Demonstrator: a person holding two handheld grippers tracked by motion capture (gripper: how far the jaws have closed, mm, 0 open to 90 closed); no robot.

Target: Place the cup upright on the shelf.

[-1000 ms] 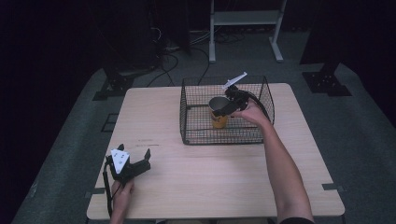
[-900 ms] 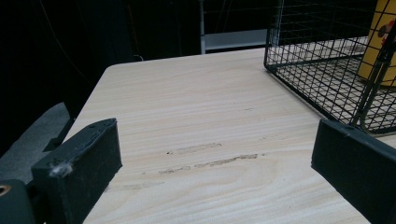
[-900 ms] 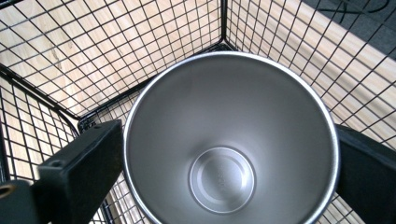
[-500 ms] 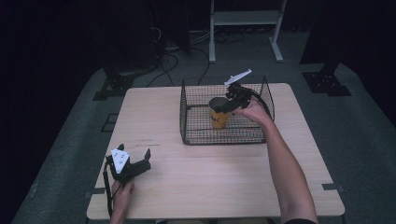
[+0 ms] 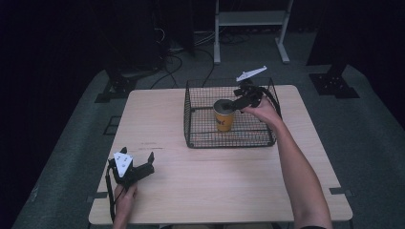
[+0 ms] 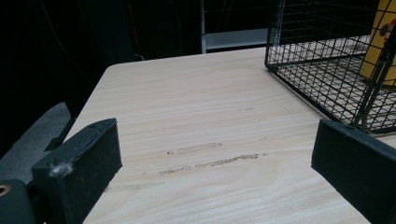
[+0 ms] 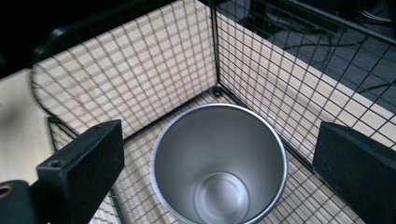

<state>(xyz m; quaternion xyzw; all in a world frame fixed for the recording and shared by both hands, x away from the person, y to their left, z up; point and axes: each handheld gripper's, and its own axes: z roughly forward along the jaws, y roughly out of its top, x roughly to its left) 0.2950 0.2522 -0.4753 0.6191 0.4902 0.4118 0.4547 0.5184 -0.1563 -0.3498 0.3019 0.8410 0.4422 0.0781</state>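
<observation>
A yellow cup (image 5: 223, 117) with a bare metal inside (image 7: 219, 186) stands upright in a black wire basket (image 5: 229, 142) on the far half of the wooden table (image 5: 215, 181). My right gripper (image 5: 237, 101) hovers just above the cup's rim from its right side. It is open (image 7: 219, 140), its jaws spread wider than the cup and touching nothing. My left gripper (image 5: 137, 155) rests low at the table's front left, open (image 6: 217, 140) over bare wood. From there the basket (image 6: 317, 70) and the cup (image 6: 380, 42) lie ahead to the right.
The basket's wire walls (image 7: 140, 70) rise close around the cup on all sides. A white metal rack (image 5: 248, 19) stands on the dark floor behind the table. Faint scuff marks (image 6: 210, 156) cross the wood between the left jaws.
My right gripper has drifted slightly up and back over the cup. The cup stays upright in the basket. The left gripper has not moved.
</observation>
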